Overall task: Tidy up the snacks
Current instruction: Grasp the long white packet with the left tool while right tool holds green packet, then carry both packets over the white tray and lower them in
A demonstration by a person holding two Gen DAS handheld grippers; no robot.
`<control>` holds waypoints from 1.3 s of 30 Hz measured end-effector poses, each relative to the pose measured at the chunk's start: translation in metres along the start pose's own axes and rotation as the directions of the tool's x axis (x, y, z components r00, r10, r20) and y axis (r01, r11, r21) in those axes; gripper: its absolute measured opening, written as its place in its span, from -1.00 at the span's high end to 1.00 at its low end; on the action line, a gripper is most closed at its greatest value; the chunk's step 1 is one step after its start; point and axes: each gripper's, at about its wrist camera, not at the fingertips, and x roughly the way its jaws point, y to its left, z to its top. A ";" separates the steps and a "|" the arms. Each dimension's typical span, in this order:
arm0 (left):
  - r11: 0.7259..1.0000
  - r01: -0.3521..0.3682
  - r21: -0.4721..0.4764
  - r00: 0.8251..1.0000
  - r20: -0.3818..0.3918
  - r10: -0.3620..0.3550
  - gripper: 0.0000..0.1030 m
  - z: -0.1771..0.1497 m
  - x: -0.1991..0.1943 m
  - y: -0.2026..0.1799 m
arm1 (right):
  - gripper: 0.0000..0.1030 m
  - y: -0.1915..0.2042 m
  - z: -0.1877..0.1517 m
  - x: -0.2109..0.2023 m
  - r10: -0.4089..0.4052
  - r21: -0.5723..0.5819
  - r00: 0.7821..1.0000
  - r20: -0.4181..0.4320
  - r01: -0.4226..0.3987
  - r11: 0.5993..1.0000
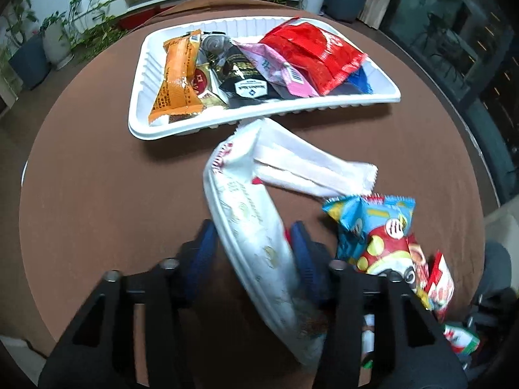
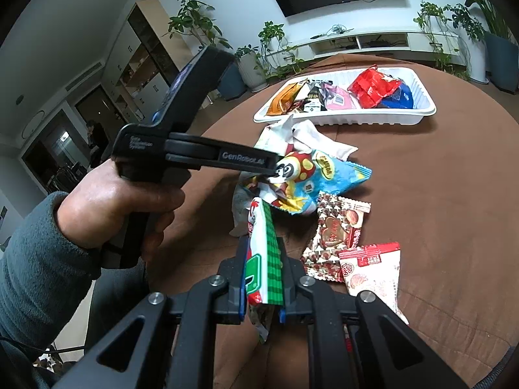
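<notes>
**Two packets in hand, tray waiting at the far side**

You are working in a living room with potted plants along a low white shelf, over a round table (image 1: 97,194) under a brown cloth. At its far side sits the white tray (image 1: 139,97), already loaded: an orange packet (image 1: 176,77) at its left end, dark and pink wrappers in the middle, a red bag (image 1: 314,55) toward the right.

Your left gripper (image 1: 251,249) has its blue pads on either side of a long white packet (image 1: 256,227), which runs diagonally between them; they appear to be pinching it, though blur hides the exact contact. A second white packet (image 1: 311,168) lies just beyond it, near the tray's front rim. To the right sits a blue and red cartoon packet (image 1: 373,227).

Further right, your right gripper (image 2: 263,259) is pressed onto a green and white packet (image 2: 264,259), held upright between the fingers. On the cloth beside it lie a brown heart-printed packet (image 2: 337,233) and a red and white packet (image 2: 373,269), the two touching.

These are all light, soft foil pouches: slick, crinkly, likely to fold or swivel in the grip. I would take each across its filled middle, not the thin crimped end, and squeeze gently so the contents do not crush
</notes>
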 end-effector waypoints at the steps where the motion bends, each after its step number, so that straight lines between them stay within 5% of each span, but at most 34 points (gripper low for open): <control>1: 1.000 -0.005 0.016 1.000 0.000 0.005 0.36 -0.003 -0.001 -0.003 | 0.72 0.000 0.000 0.001 0.000 0.001 1.000 -0.001 0.000 1.000; 9: 0.999 0.019 0.039 0.999 0.033 -0.020 0.67 -0.021 -0.009 -0.004 | 0.72 0.001 -0.001 -0.001 -0.006 -0.005 1.000 0.006 0.006 1.000; 19: 0.995 0.082 -0.058 0.989 0.124 -0.074 0.76 -0.049 -0.036 0.026 | 0.72 -0.016 -0.001 -0.007 0.057 0.110 0.998 0.037 -0.061 0.992; 31: 0.957 0.253 -0.142 0.950 0.224 -0.218 0.76 -0.060 -0.075 0.049 | 0.72 -0.041 0.010 -0.023 0.158 0.270 0.981 0.115 -0.183 0.945; 39: 0.937 0.322 -0.136 0.917 0.292 -0.272 0.76 -0.030 -0.104 0.061 | 0.72 -0.080 0.043 -0.067 0.075 0.330 0.974 0.214 -0.144 0.933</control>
